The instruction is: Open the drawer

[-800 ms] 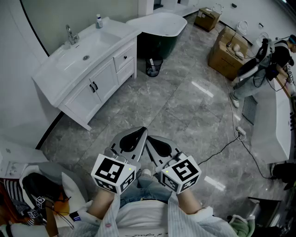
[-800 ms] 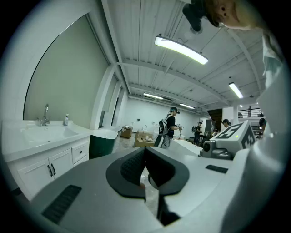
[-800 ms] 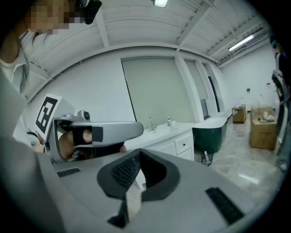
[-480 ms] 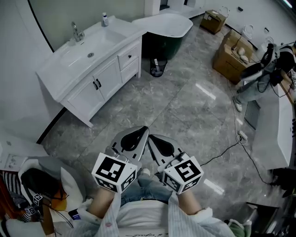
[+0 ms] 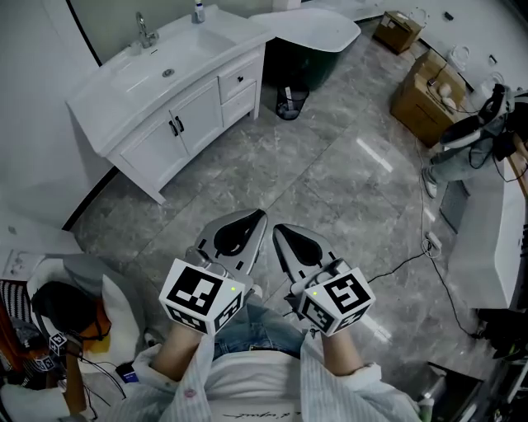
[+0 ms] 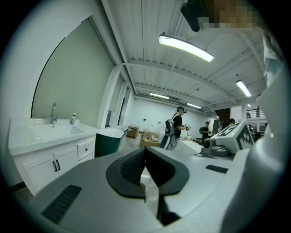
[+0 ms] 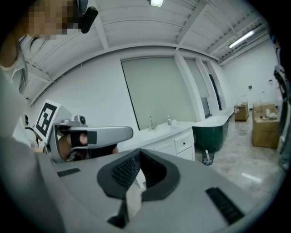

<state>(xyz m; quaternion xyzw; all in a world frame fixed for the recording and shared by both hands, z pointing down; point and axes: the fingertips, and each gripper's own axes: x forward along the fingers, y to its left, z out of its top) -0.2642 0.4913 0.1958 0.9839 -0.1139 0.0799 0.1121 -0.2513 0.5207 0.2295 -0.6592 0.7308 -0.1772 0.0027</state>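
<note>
Grey stone-tiled bathroom floor [image 5: 330, 181]. The white vanity [image 5: 124, 91] stands upper left, its top drawer [image 5: 239, 81] closed. Low centre, the left gripper [image 5: 257, 216] and right gripper [image 5: 279, 229] have their jaws pressed together, empty. The bottle [image 5: 199, 11] label looks too small to read.

The grey marble floor [image 5: 272, 177] lies bare between the person and the white vanity [image 5: 198, 115], leaving a wide, open approach to its drawers [image 5: 239, 81] at the right end. A small waste bin [image 5: 288, 105] stands just beside that end, in front of the dark green bathtub [image 5: 309, 49], narrowing the room on the drawers' right. A black cable [image 5: 404, 260] trails over the floor well off to the right, with cardboard boxes [image 5: 425, 95] farther back on that side. Clutter [image 5: 107, 309] crowds the lower left.
</note>
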